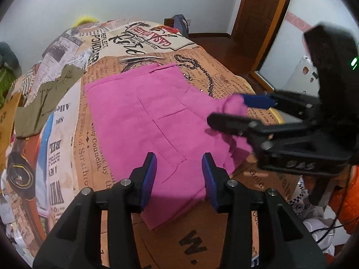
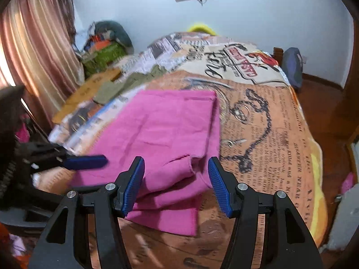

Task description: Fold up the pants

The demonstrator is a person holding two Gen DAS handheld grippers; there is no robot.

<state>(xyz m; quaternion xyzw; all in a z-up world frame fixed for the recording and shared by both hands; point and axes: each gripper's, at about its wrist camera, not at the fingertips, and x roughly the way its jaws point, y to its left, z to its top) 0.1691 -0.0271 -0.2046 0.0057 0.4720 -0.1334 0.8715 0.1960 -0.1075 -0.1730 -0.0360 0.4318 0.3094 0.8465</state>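
Pink pants (image 1: 143,112) lie partly folded on a bed, a gripper at each near corner.

The pants rest flat on the newspaper-print bedspread (image 1: 224,67), their near right edge bunched and doubled over. The left gripper (image 1: 179,168) hangs over the near edge, jaws spread, no cloth pinched. The right gripper (image 2: 176,174) hovers above the bunched fold, jaws spread too, pads clear of the fabric. An olive garment (image 1: 44,103) lies well apart on the far left.
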